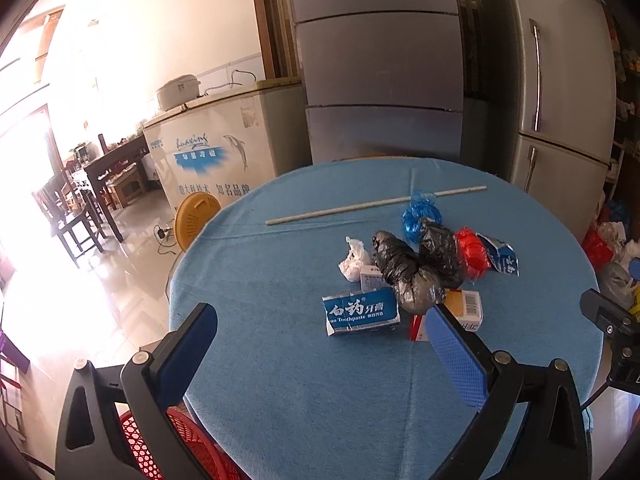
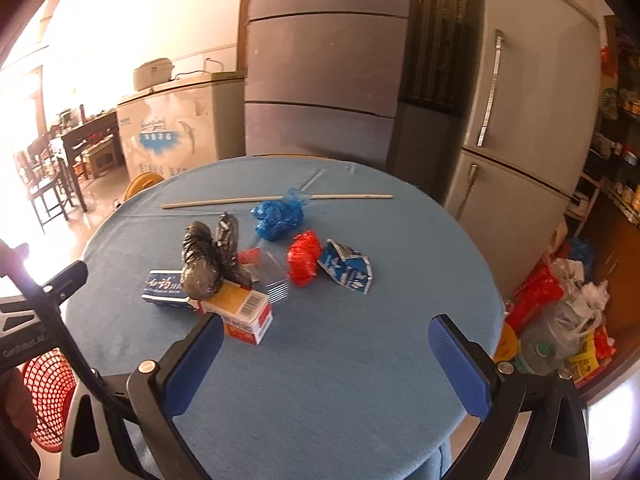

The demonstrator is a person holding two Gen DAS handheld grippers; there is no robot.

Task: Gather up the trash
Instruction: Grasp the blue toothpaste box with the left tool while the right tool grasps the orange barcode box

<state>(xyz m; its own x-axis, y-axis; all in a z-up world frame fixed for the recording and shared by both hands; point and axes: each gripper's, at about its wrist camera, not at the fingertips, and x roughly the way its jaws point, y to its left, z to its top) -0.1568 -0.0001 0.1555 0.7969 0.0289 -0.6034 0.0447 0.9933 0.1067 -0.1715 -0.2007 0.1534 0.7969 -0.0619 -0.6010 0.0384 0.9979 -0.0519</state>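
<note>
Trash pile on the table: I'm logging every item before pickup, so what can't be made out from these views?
- White crumpled wad: missing in the right wrist view, behind the black bags.
- Red-and-white box: left wrist view, partly behind a claw finger.
- Red basket: cut off by edges and claw frames; contents unseen.
</note>
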